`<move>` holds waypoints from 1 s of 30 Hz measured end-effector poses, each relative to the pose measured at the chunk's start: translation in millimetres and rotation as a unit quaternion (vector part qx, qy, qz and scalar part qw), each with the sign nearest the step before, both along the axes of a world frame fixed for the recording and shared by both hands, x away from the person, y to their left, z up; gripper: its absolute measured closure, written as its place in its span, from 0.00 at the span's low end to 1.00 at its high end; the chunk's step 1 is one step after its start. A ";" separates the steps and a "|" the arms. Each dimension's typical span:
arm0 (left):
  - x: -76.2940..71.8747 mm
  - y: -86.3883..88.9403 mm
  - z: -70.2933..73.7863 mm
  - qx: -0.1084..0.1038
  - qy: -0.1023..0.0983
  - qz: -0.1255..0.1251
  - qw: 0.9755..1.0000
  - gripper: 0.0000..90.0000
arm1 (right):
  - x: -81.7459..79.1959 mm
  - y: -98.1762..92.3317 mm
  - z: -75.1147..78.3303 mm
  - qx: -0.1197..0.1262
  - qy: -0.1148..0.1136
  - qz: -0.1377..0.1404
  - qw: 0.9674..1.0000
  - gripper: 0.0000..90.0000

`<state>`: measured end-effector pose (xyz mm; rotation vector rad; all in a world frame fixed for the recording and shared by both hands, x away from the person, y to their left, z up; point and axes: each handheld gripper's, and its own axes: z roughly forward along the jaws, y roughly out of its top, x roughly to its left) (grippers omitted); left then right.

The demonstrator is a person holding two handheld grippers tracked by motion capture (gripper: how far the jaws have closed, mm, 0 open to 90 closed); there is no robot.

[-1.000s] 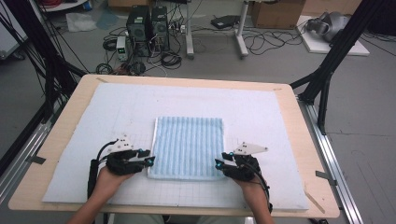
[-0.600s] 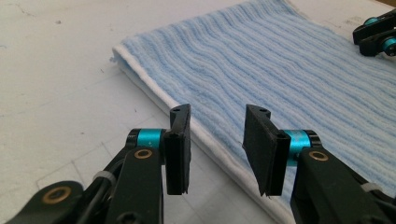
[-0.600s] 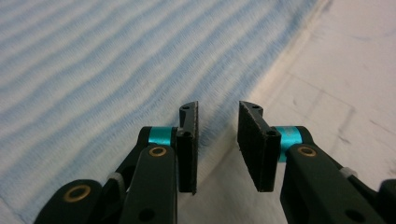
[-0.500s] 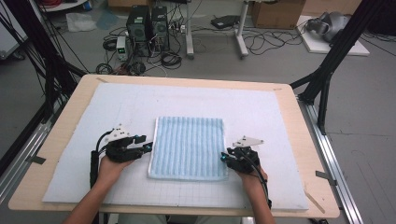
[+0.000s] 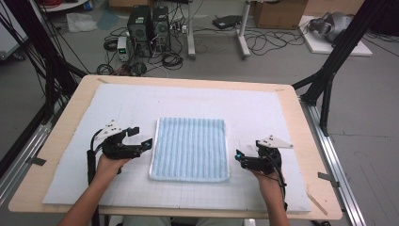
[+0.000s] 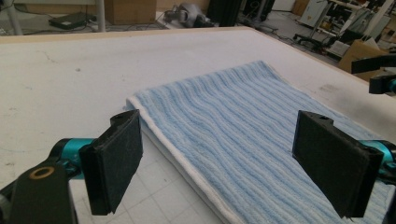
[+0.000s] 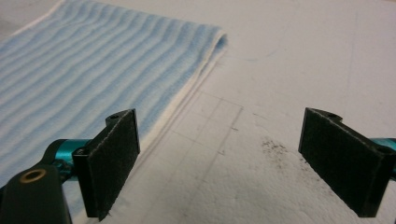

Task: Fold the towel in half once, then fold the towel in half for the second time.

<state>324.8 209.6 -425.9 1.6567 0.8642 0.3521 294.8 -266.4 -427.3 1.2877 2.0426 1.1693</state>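
table (image 5: 56, 188): wooden | white mat (image 5: 263, 113) covers it | folded blue towel (image 5: 190, 148) on mat

Towel (image 5: 190, 148) light blue w/ ribbed stripes, white trim. Mat (image 5: 263, 113) white, faint grid. Table (image 5: 313, 155) pale wood. Pads (image 6: 116, 163) black.

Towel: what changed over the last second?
Both hand-held grippers let go. The left hand-held gripper and right hand-held gripper were at the folded blue towel's near side edges; their jaws have just been opening, now wide with nothing between them, and each has drawn outward off the towel. The towel stayed flat and folded on the white mat.
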 end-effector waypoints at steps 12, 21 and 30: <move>-0.2 6.5 1.1 -0.004 0.000 0.006 1.000 0.20 | 0.0 -3.8 3.6 -0.005 -0.001 0.010 1.000 0.13; 1.2 7.2 0.0 0.002 0.006 0.010 1.000 0.22 | 2.8 -0.7 1.1 -0.007 0.007 0.020 1.000 0.13; 3.2 15.3 1.4 -0.009 0.019 0.030 0.999 0.19 | 2.7 -1.1 -0.2 -0.007 0.009 0.023 1.000 0.13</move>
